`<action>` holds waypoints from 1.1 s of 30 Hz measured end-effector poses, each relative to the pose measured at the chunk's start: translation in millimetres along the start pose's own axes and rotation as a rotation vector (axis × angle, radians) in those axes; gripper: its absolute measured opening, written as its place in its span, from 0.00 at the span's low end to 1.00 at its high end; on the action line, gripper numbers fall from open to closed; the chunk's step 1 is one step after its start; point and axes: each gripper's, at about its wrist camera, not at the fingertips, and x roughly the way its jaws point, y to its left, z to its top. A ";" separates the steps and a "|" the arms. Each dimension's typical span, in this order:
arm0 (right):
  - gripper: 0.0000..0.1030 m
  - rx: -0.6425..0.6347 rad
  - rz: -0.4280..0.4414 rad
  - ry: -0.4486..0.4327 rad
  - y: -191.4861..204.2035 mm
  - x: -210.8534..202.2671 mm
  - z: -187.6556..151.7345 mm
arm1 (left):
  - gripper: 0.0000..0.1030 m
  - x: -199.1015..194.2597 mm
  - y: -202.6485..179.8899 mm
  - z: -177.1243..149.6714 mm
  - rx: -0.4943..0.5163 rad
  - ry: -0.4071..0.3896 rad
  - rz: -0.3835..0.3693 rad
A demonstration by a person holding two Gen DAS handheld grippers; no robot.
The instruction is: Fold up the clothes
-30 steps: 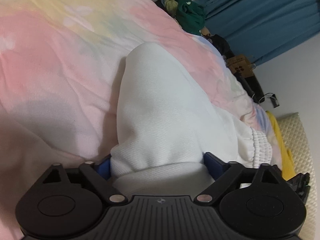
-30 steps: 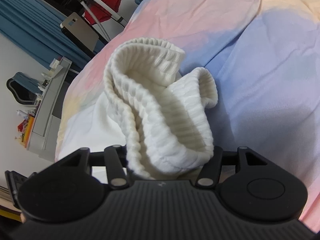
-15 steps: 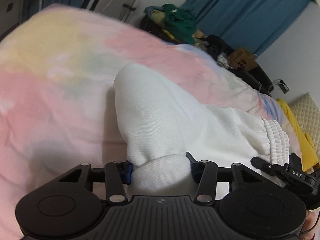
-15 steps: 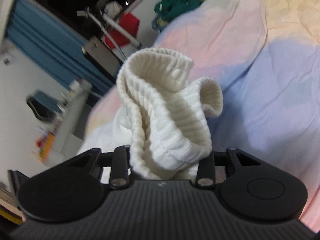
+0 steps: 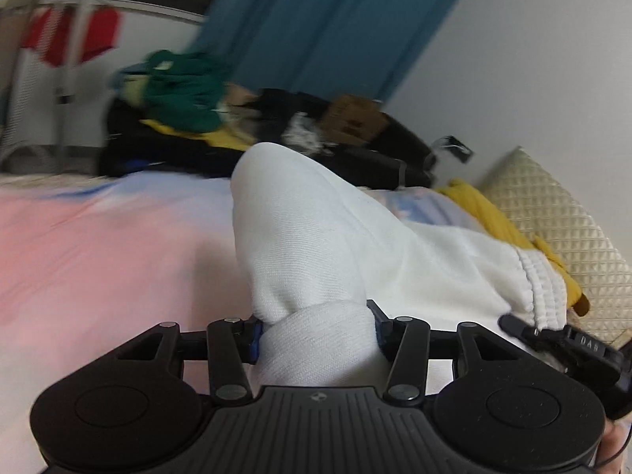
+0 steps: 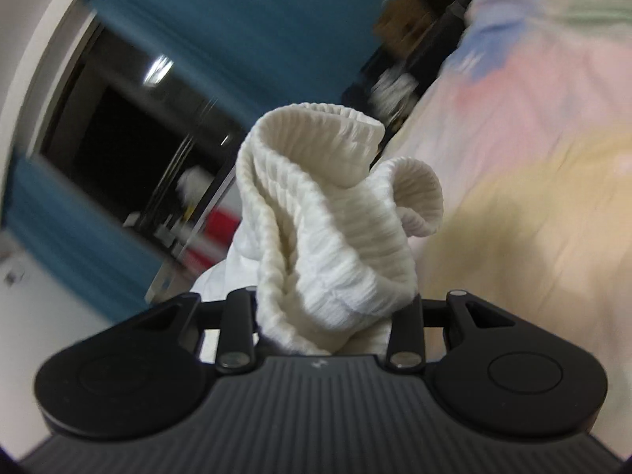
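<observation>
A bed (image 5: 98,245) carries a pastel pink, blue and yellow sheet. A yellow cloth (image 5: 486,209) and a quilted cream pillow (image 5: 553,213) lie at its far edge.

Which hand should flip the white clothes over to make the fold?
Probably the right. The right gripper is shut on the ribbed hem, a loose edge. The left gripper clamps the white garment at a bunched-up part, better for anchoring.
</observation>
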 end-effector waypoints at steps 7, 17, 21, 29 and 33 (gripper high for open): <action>0.37 0.110 -0.102 -0.128 -100.8 22.6 31.0 | 0.49 160.5 -44.0 -3.8 0.079 0.069 -0.083; 0.39 0.273 -0.183 -0.106 -207.6 48.8 -33.2 | 0.63 252.5 -9.9 -77.0 0.094 0.201 -0.049; 0.49 0.321 -0.234 -0.061 -198.2 44.4 -23.6 | 0.67 237.1 -22.9 -63.3 0.124 0.229 -0.001; 0.55 0.240 -0.421 0.023 -132.4 -26.2 -5.5 | 0.69 130.3 -73.9 -33.0 0.256 0.165 0.055; 0.55 0.117 -0.419 0.014 -77.5 -65.4 -2.6 | 0.72 59.2 -109.0 -24.9 0.297 0.090 0.055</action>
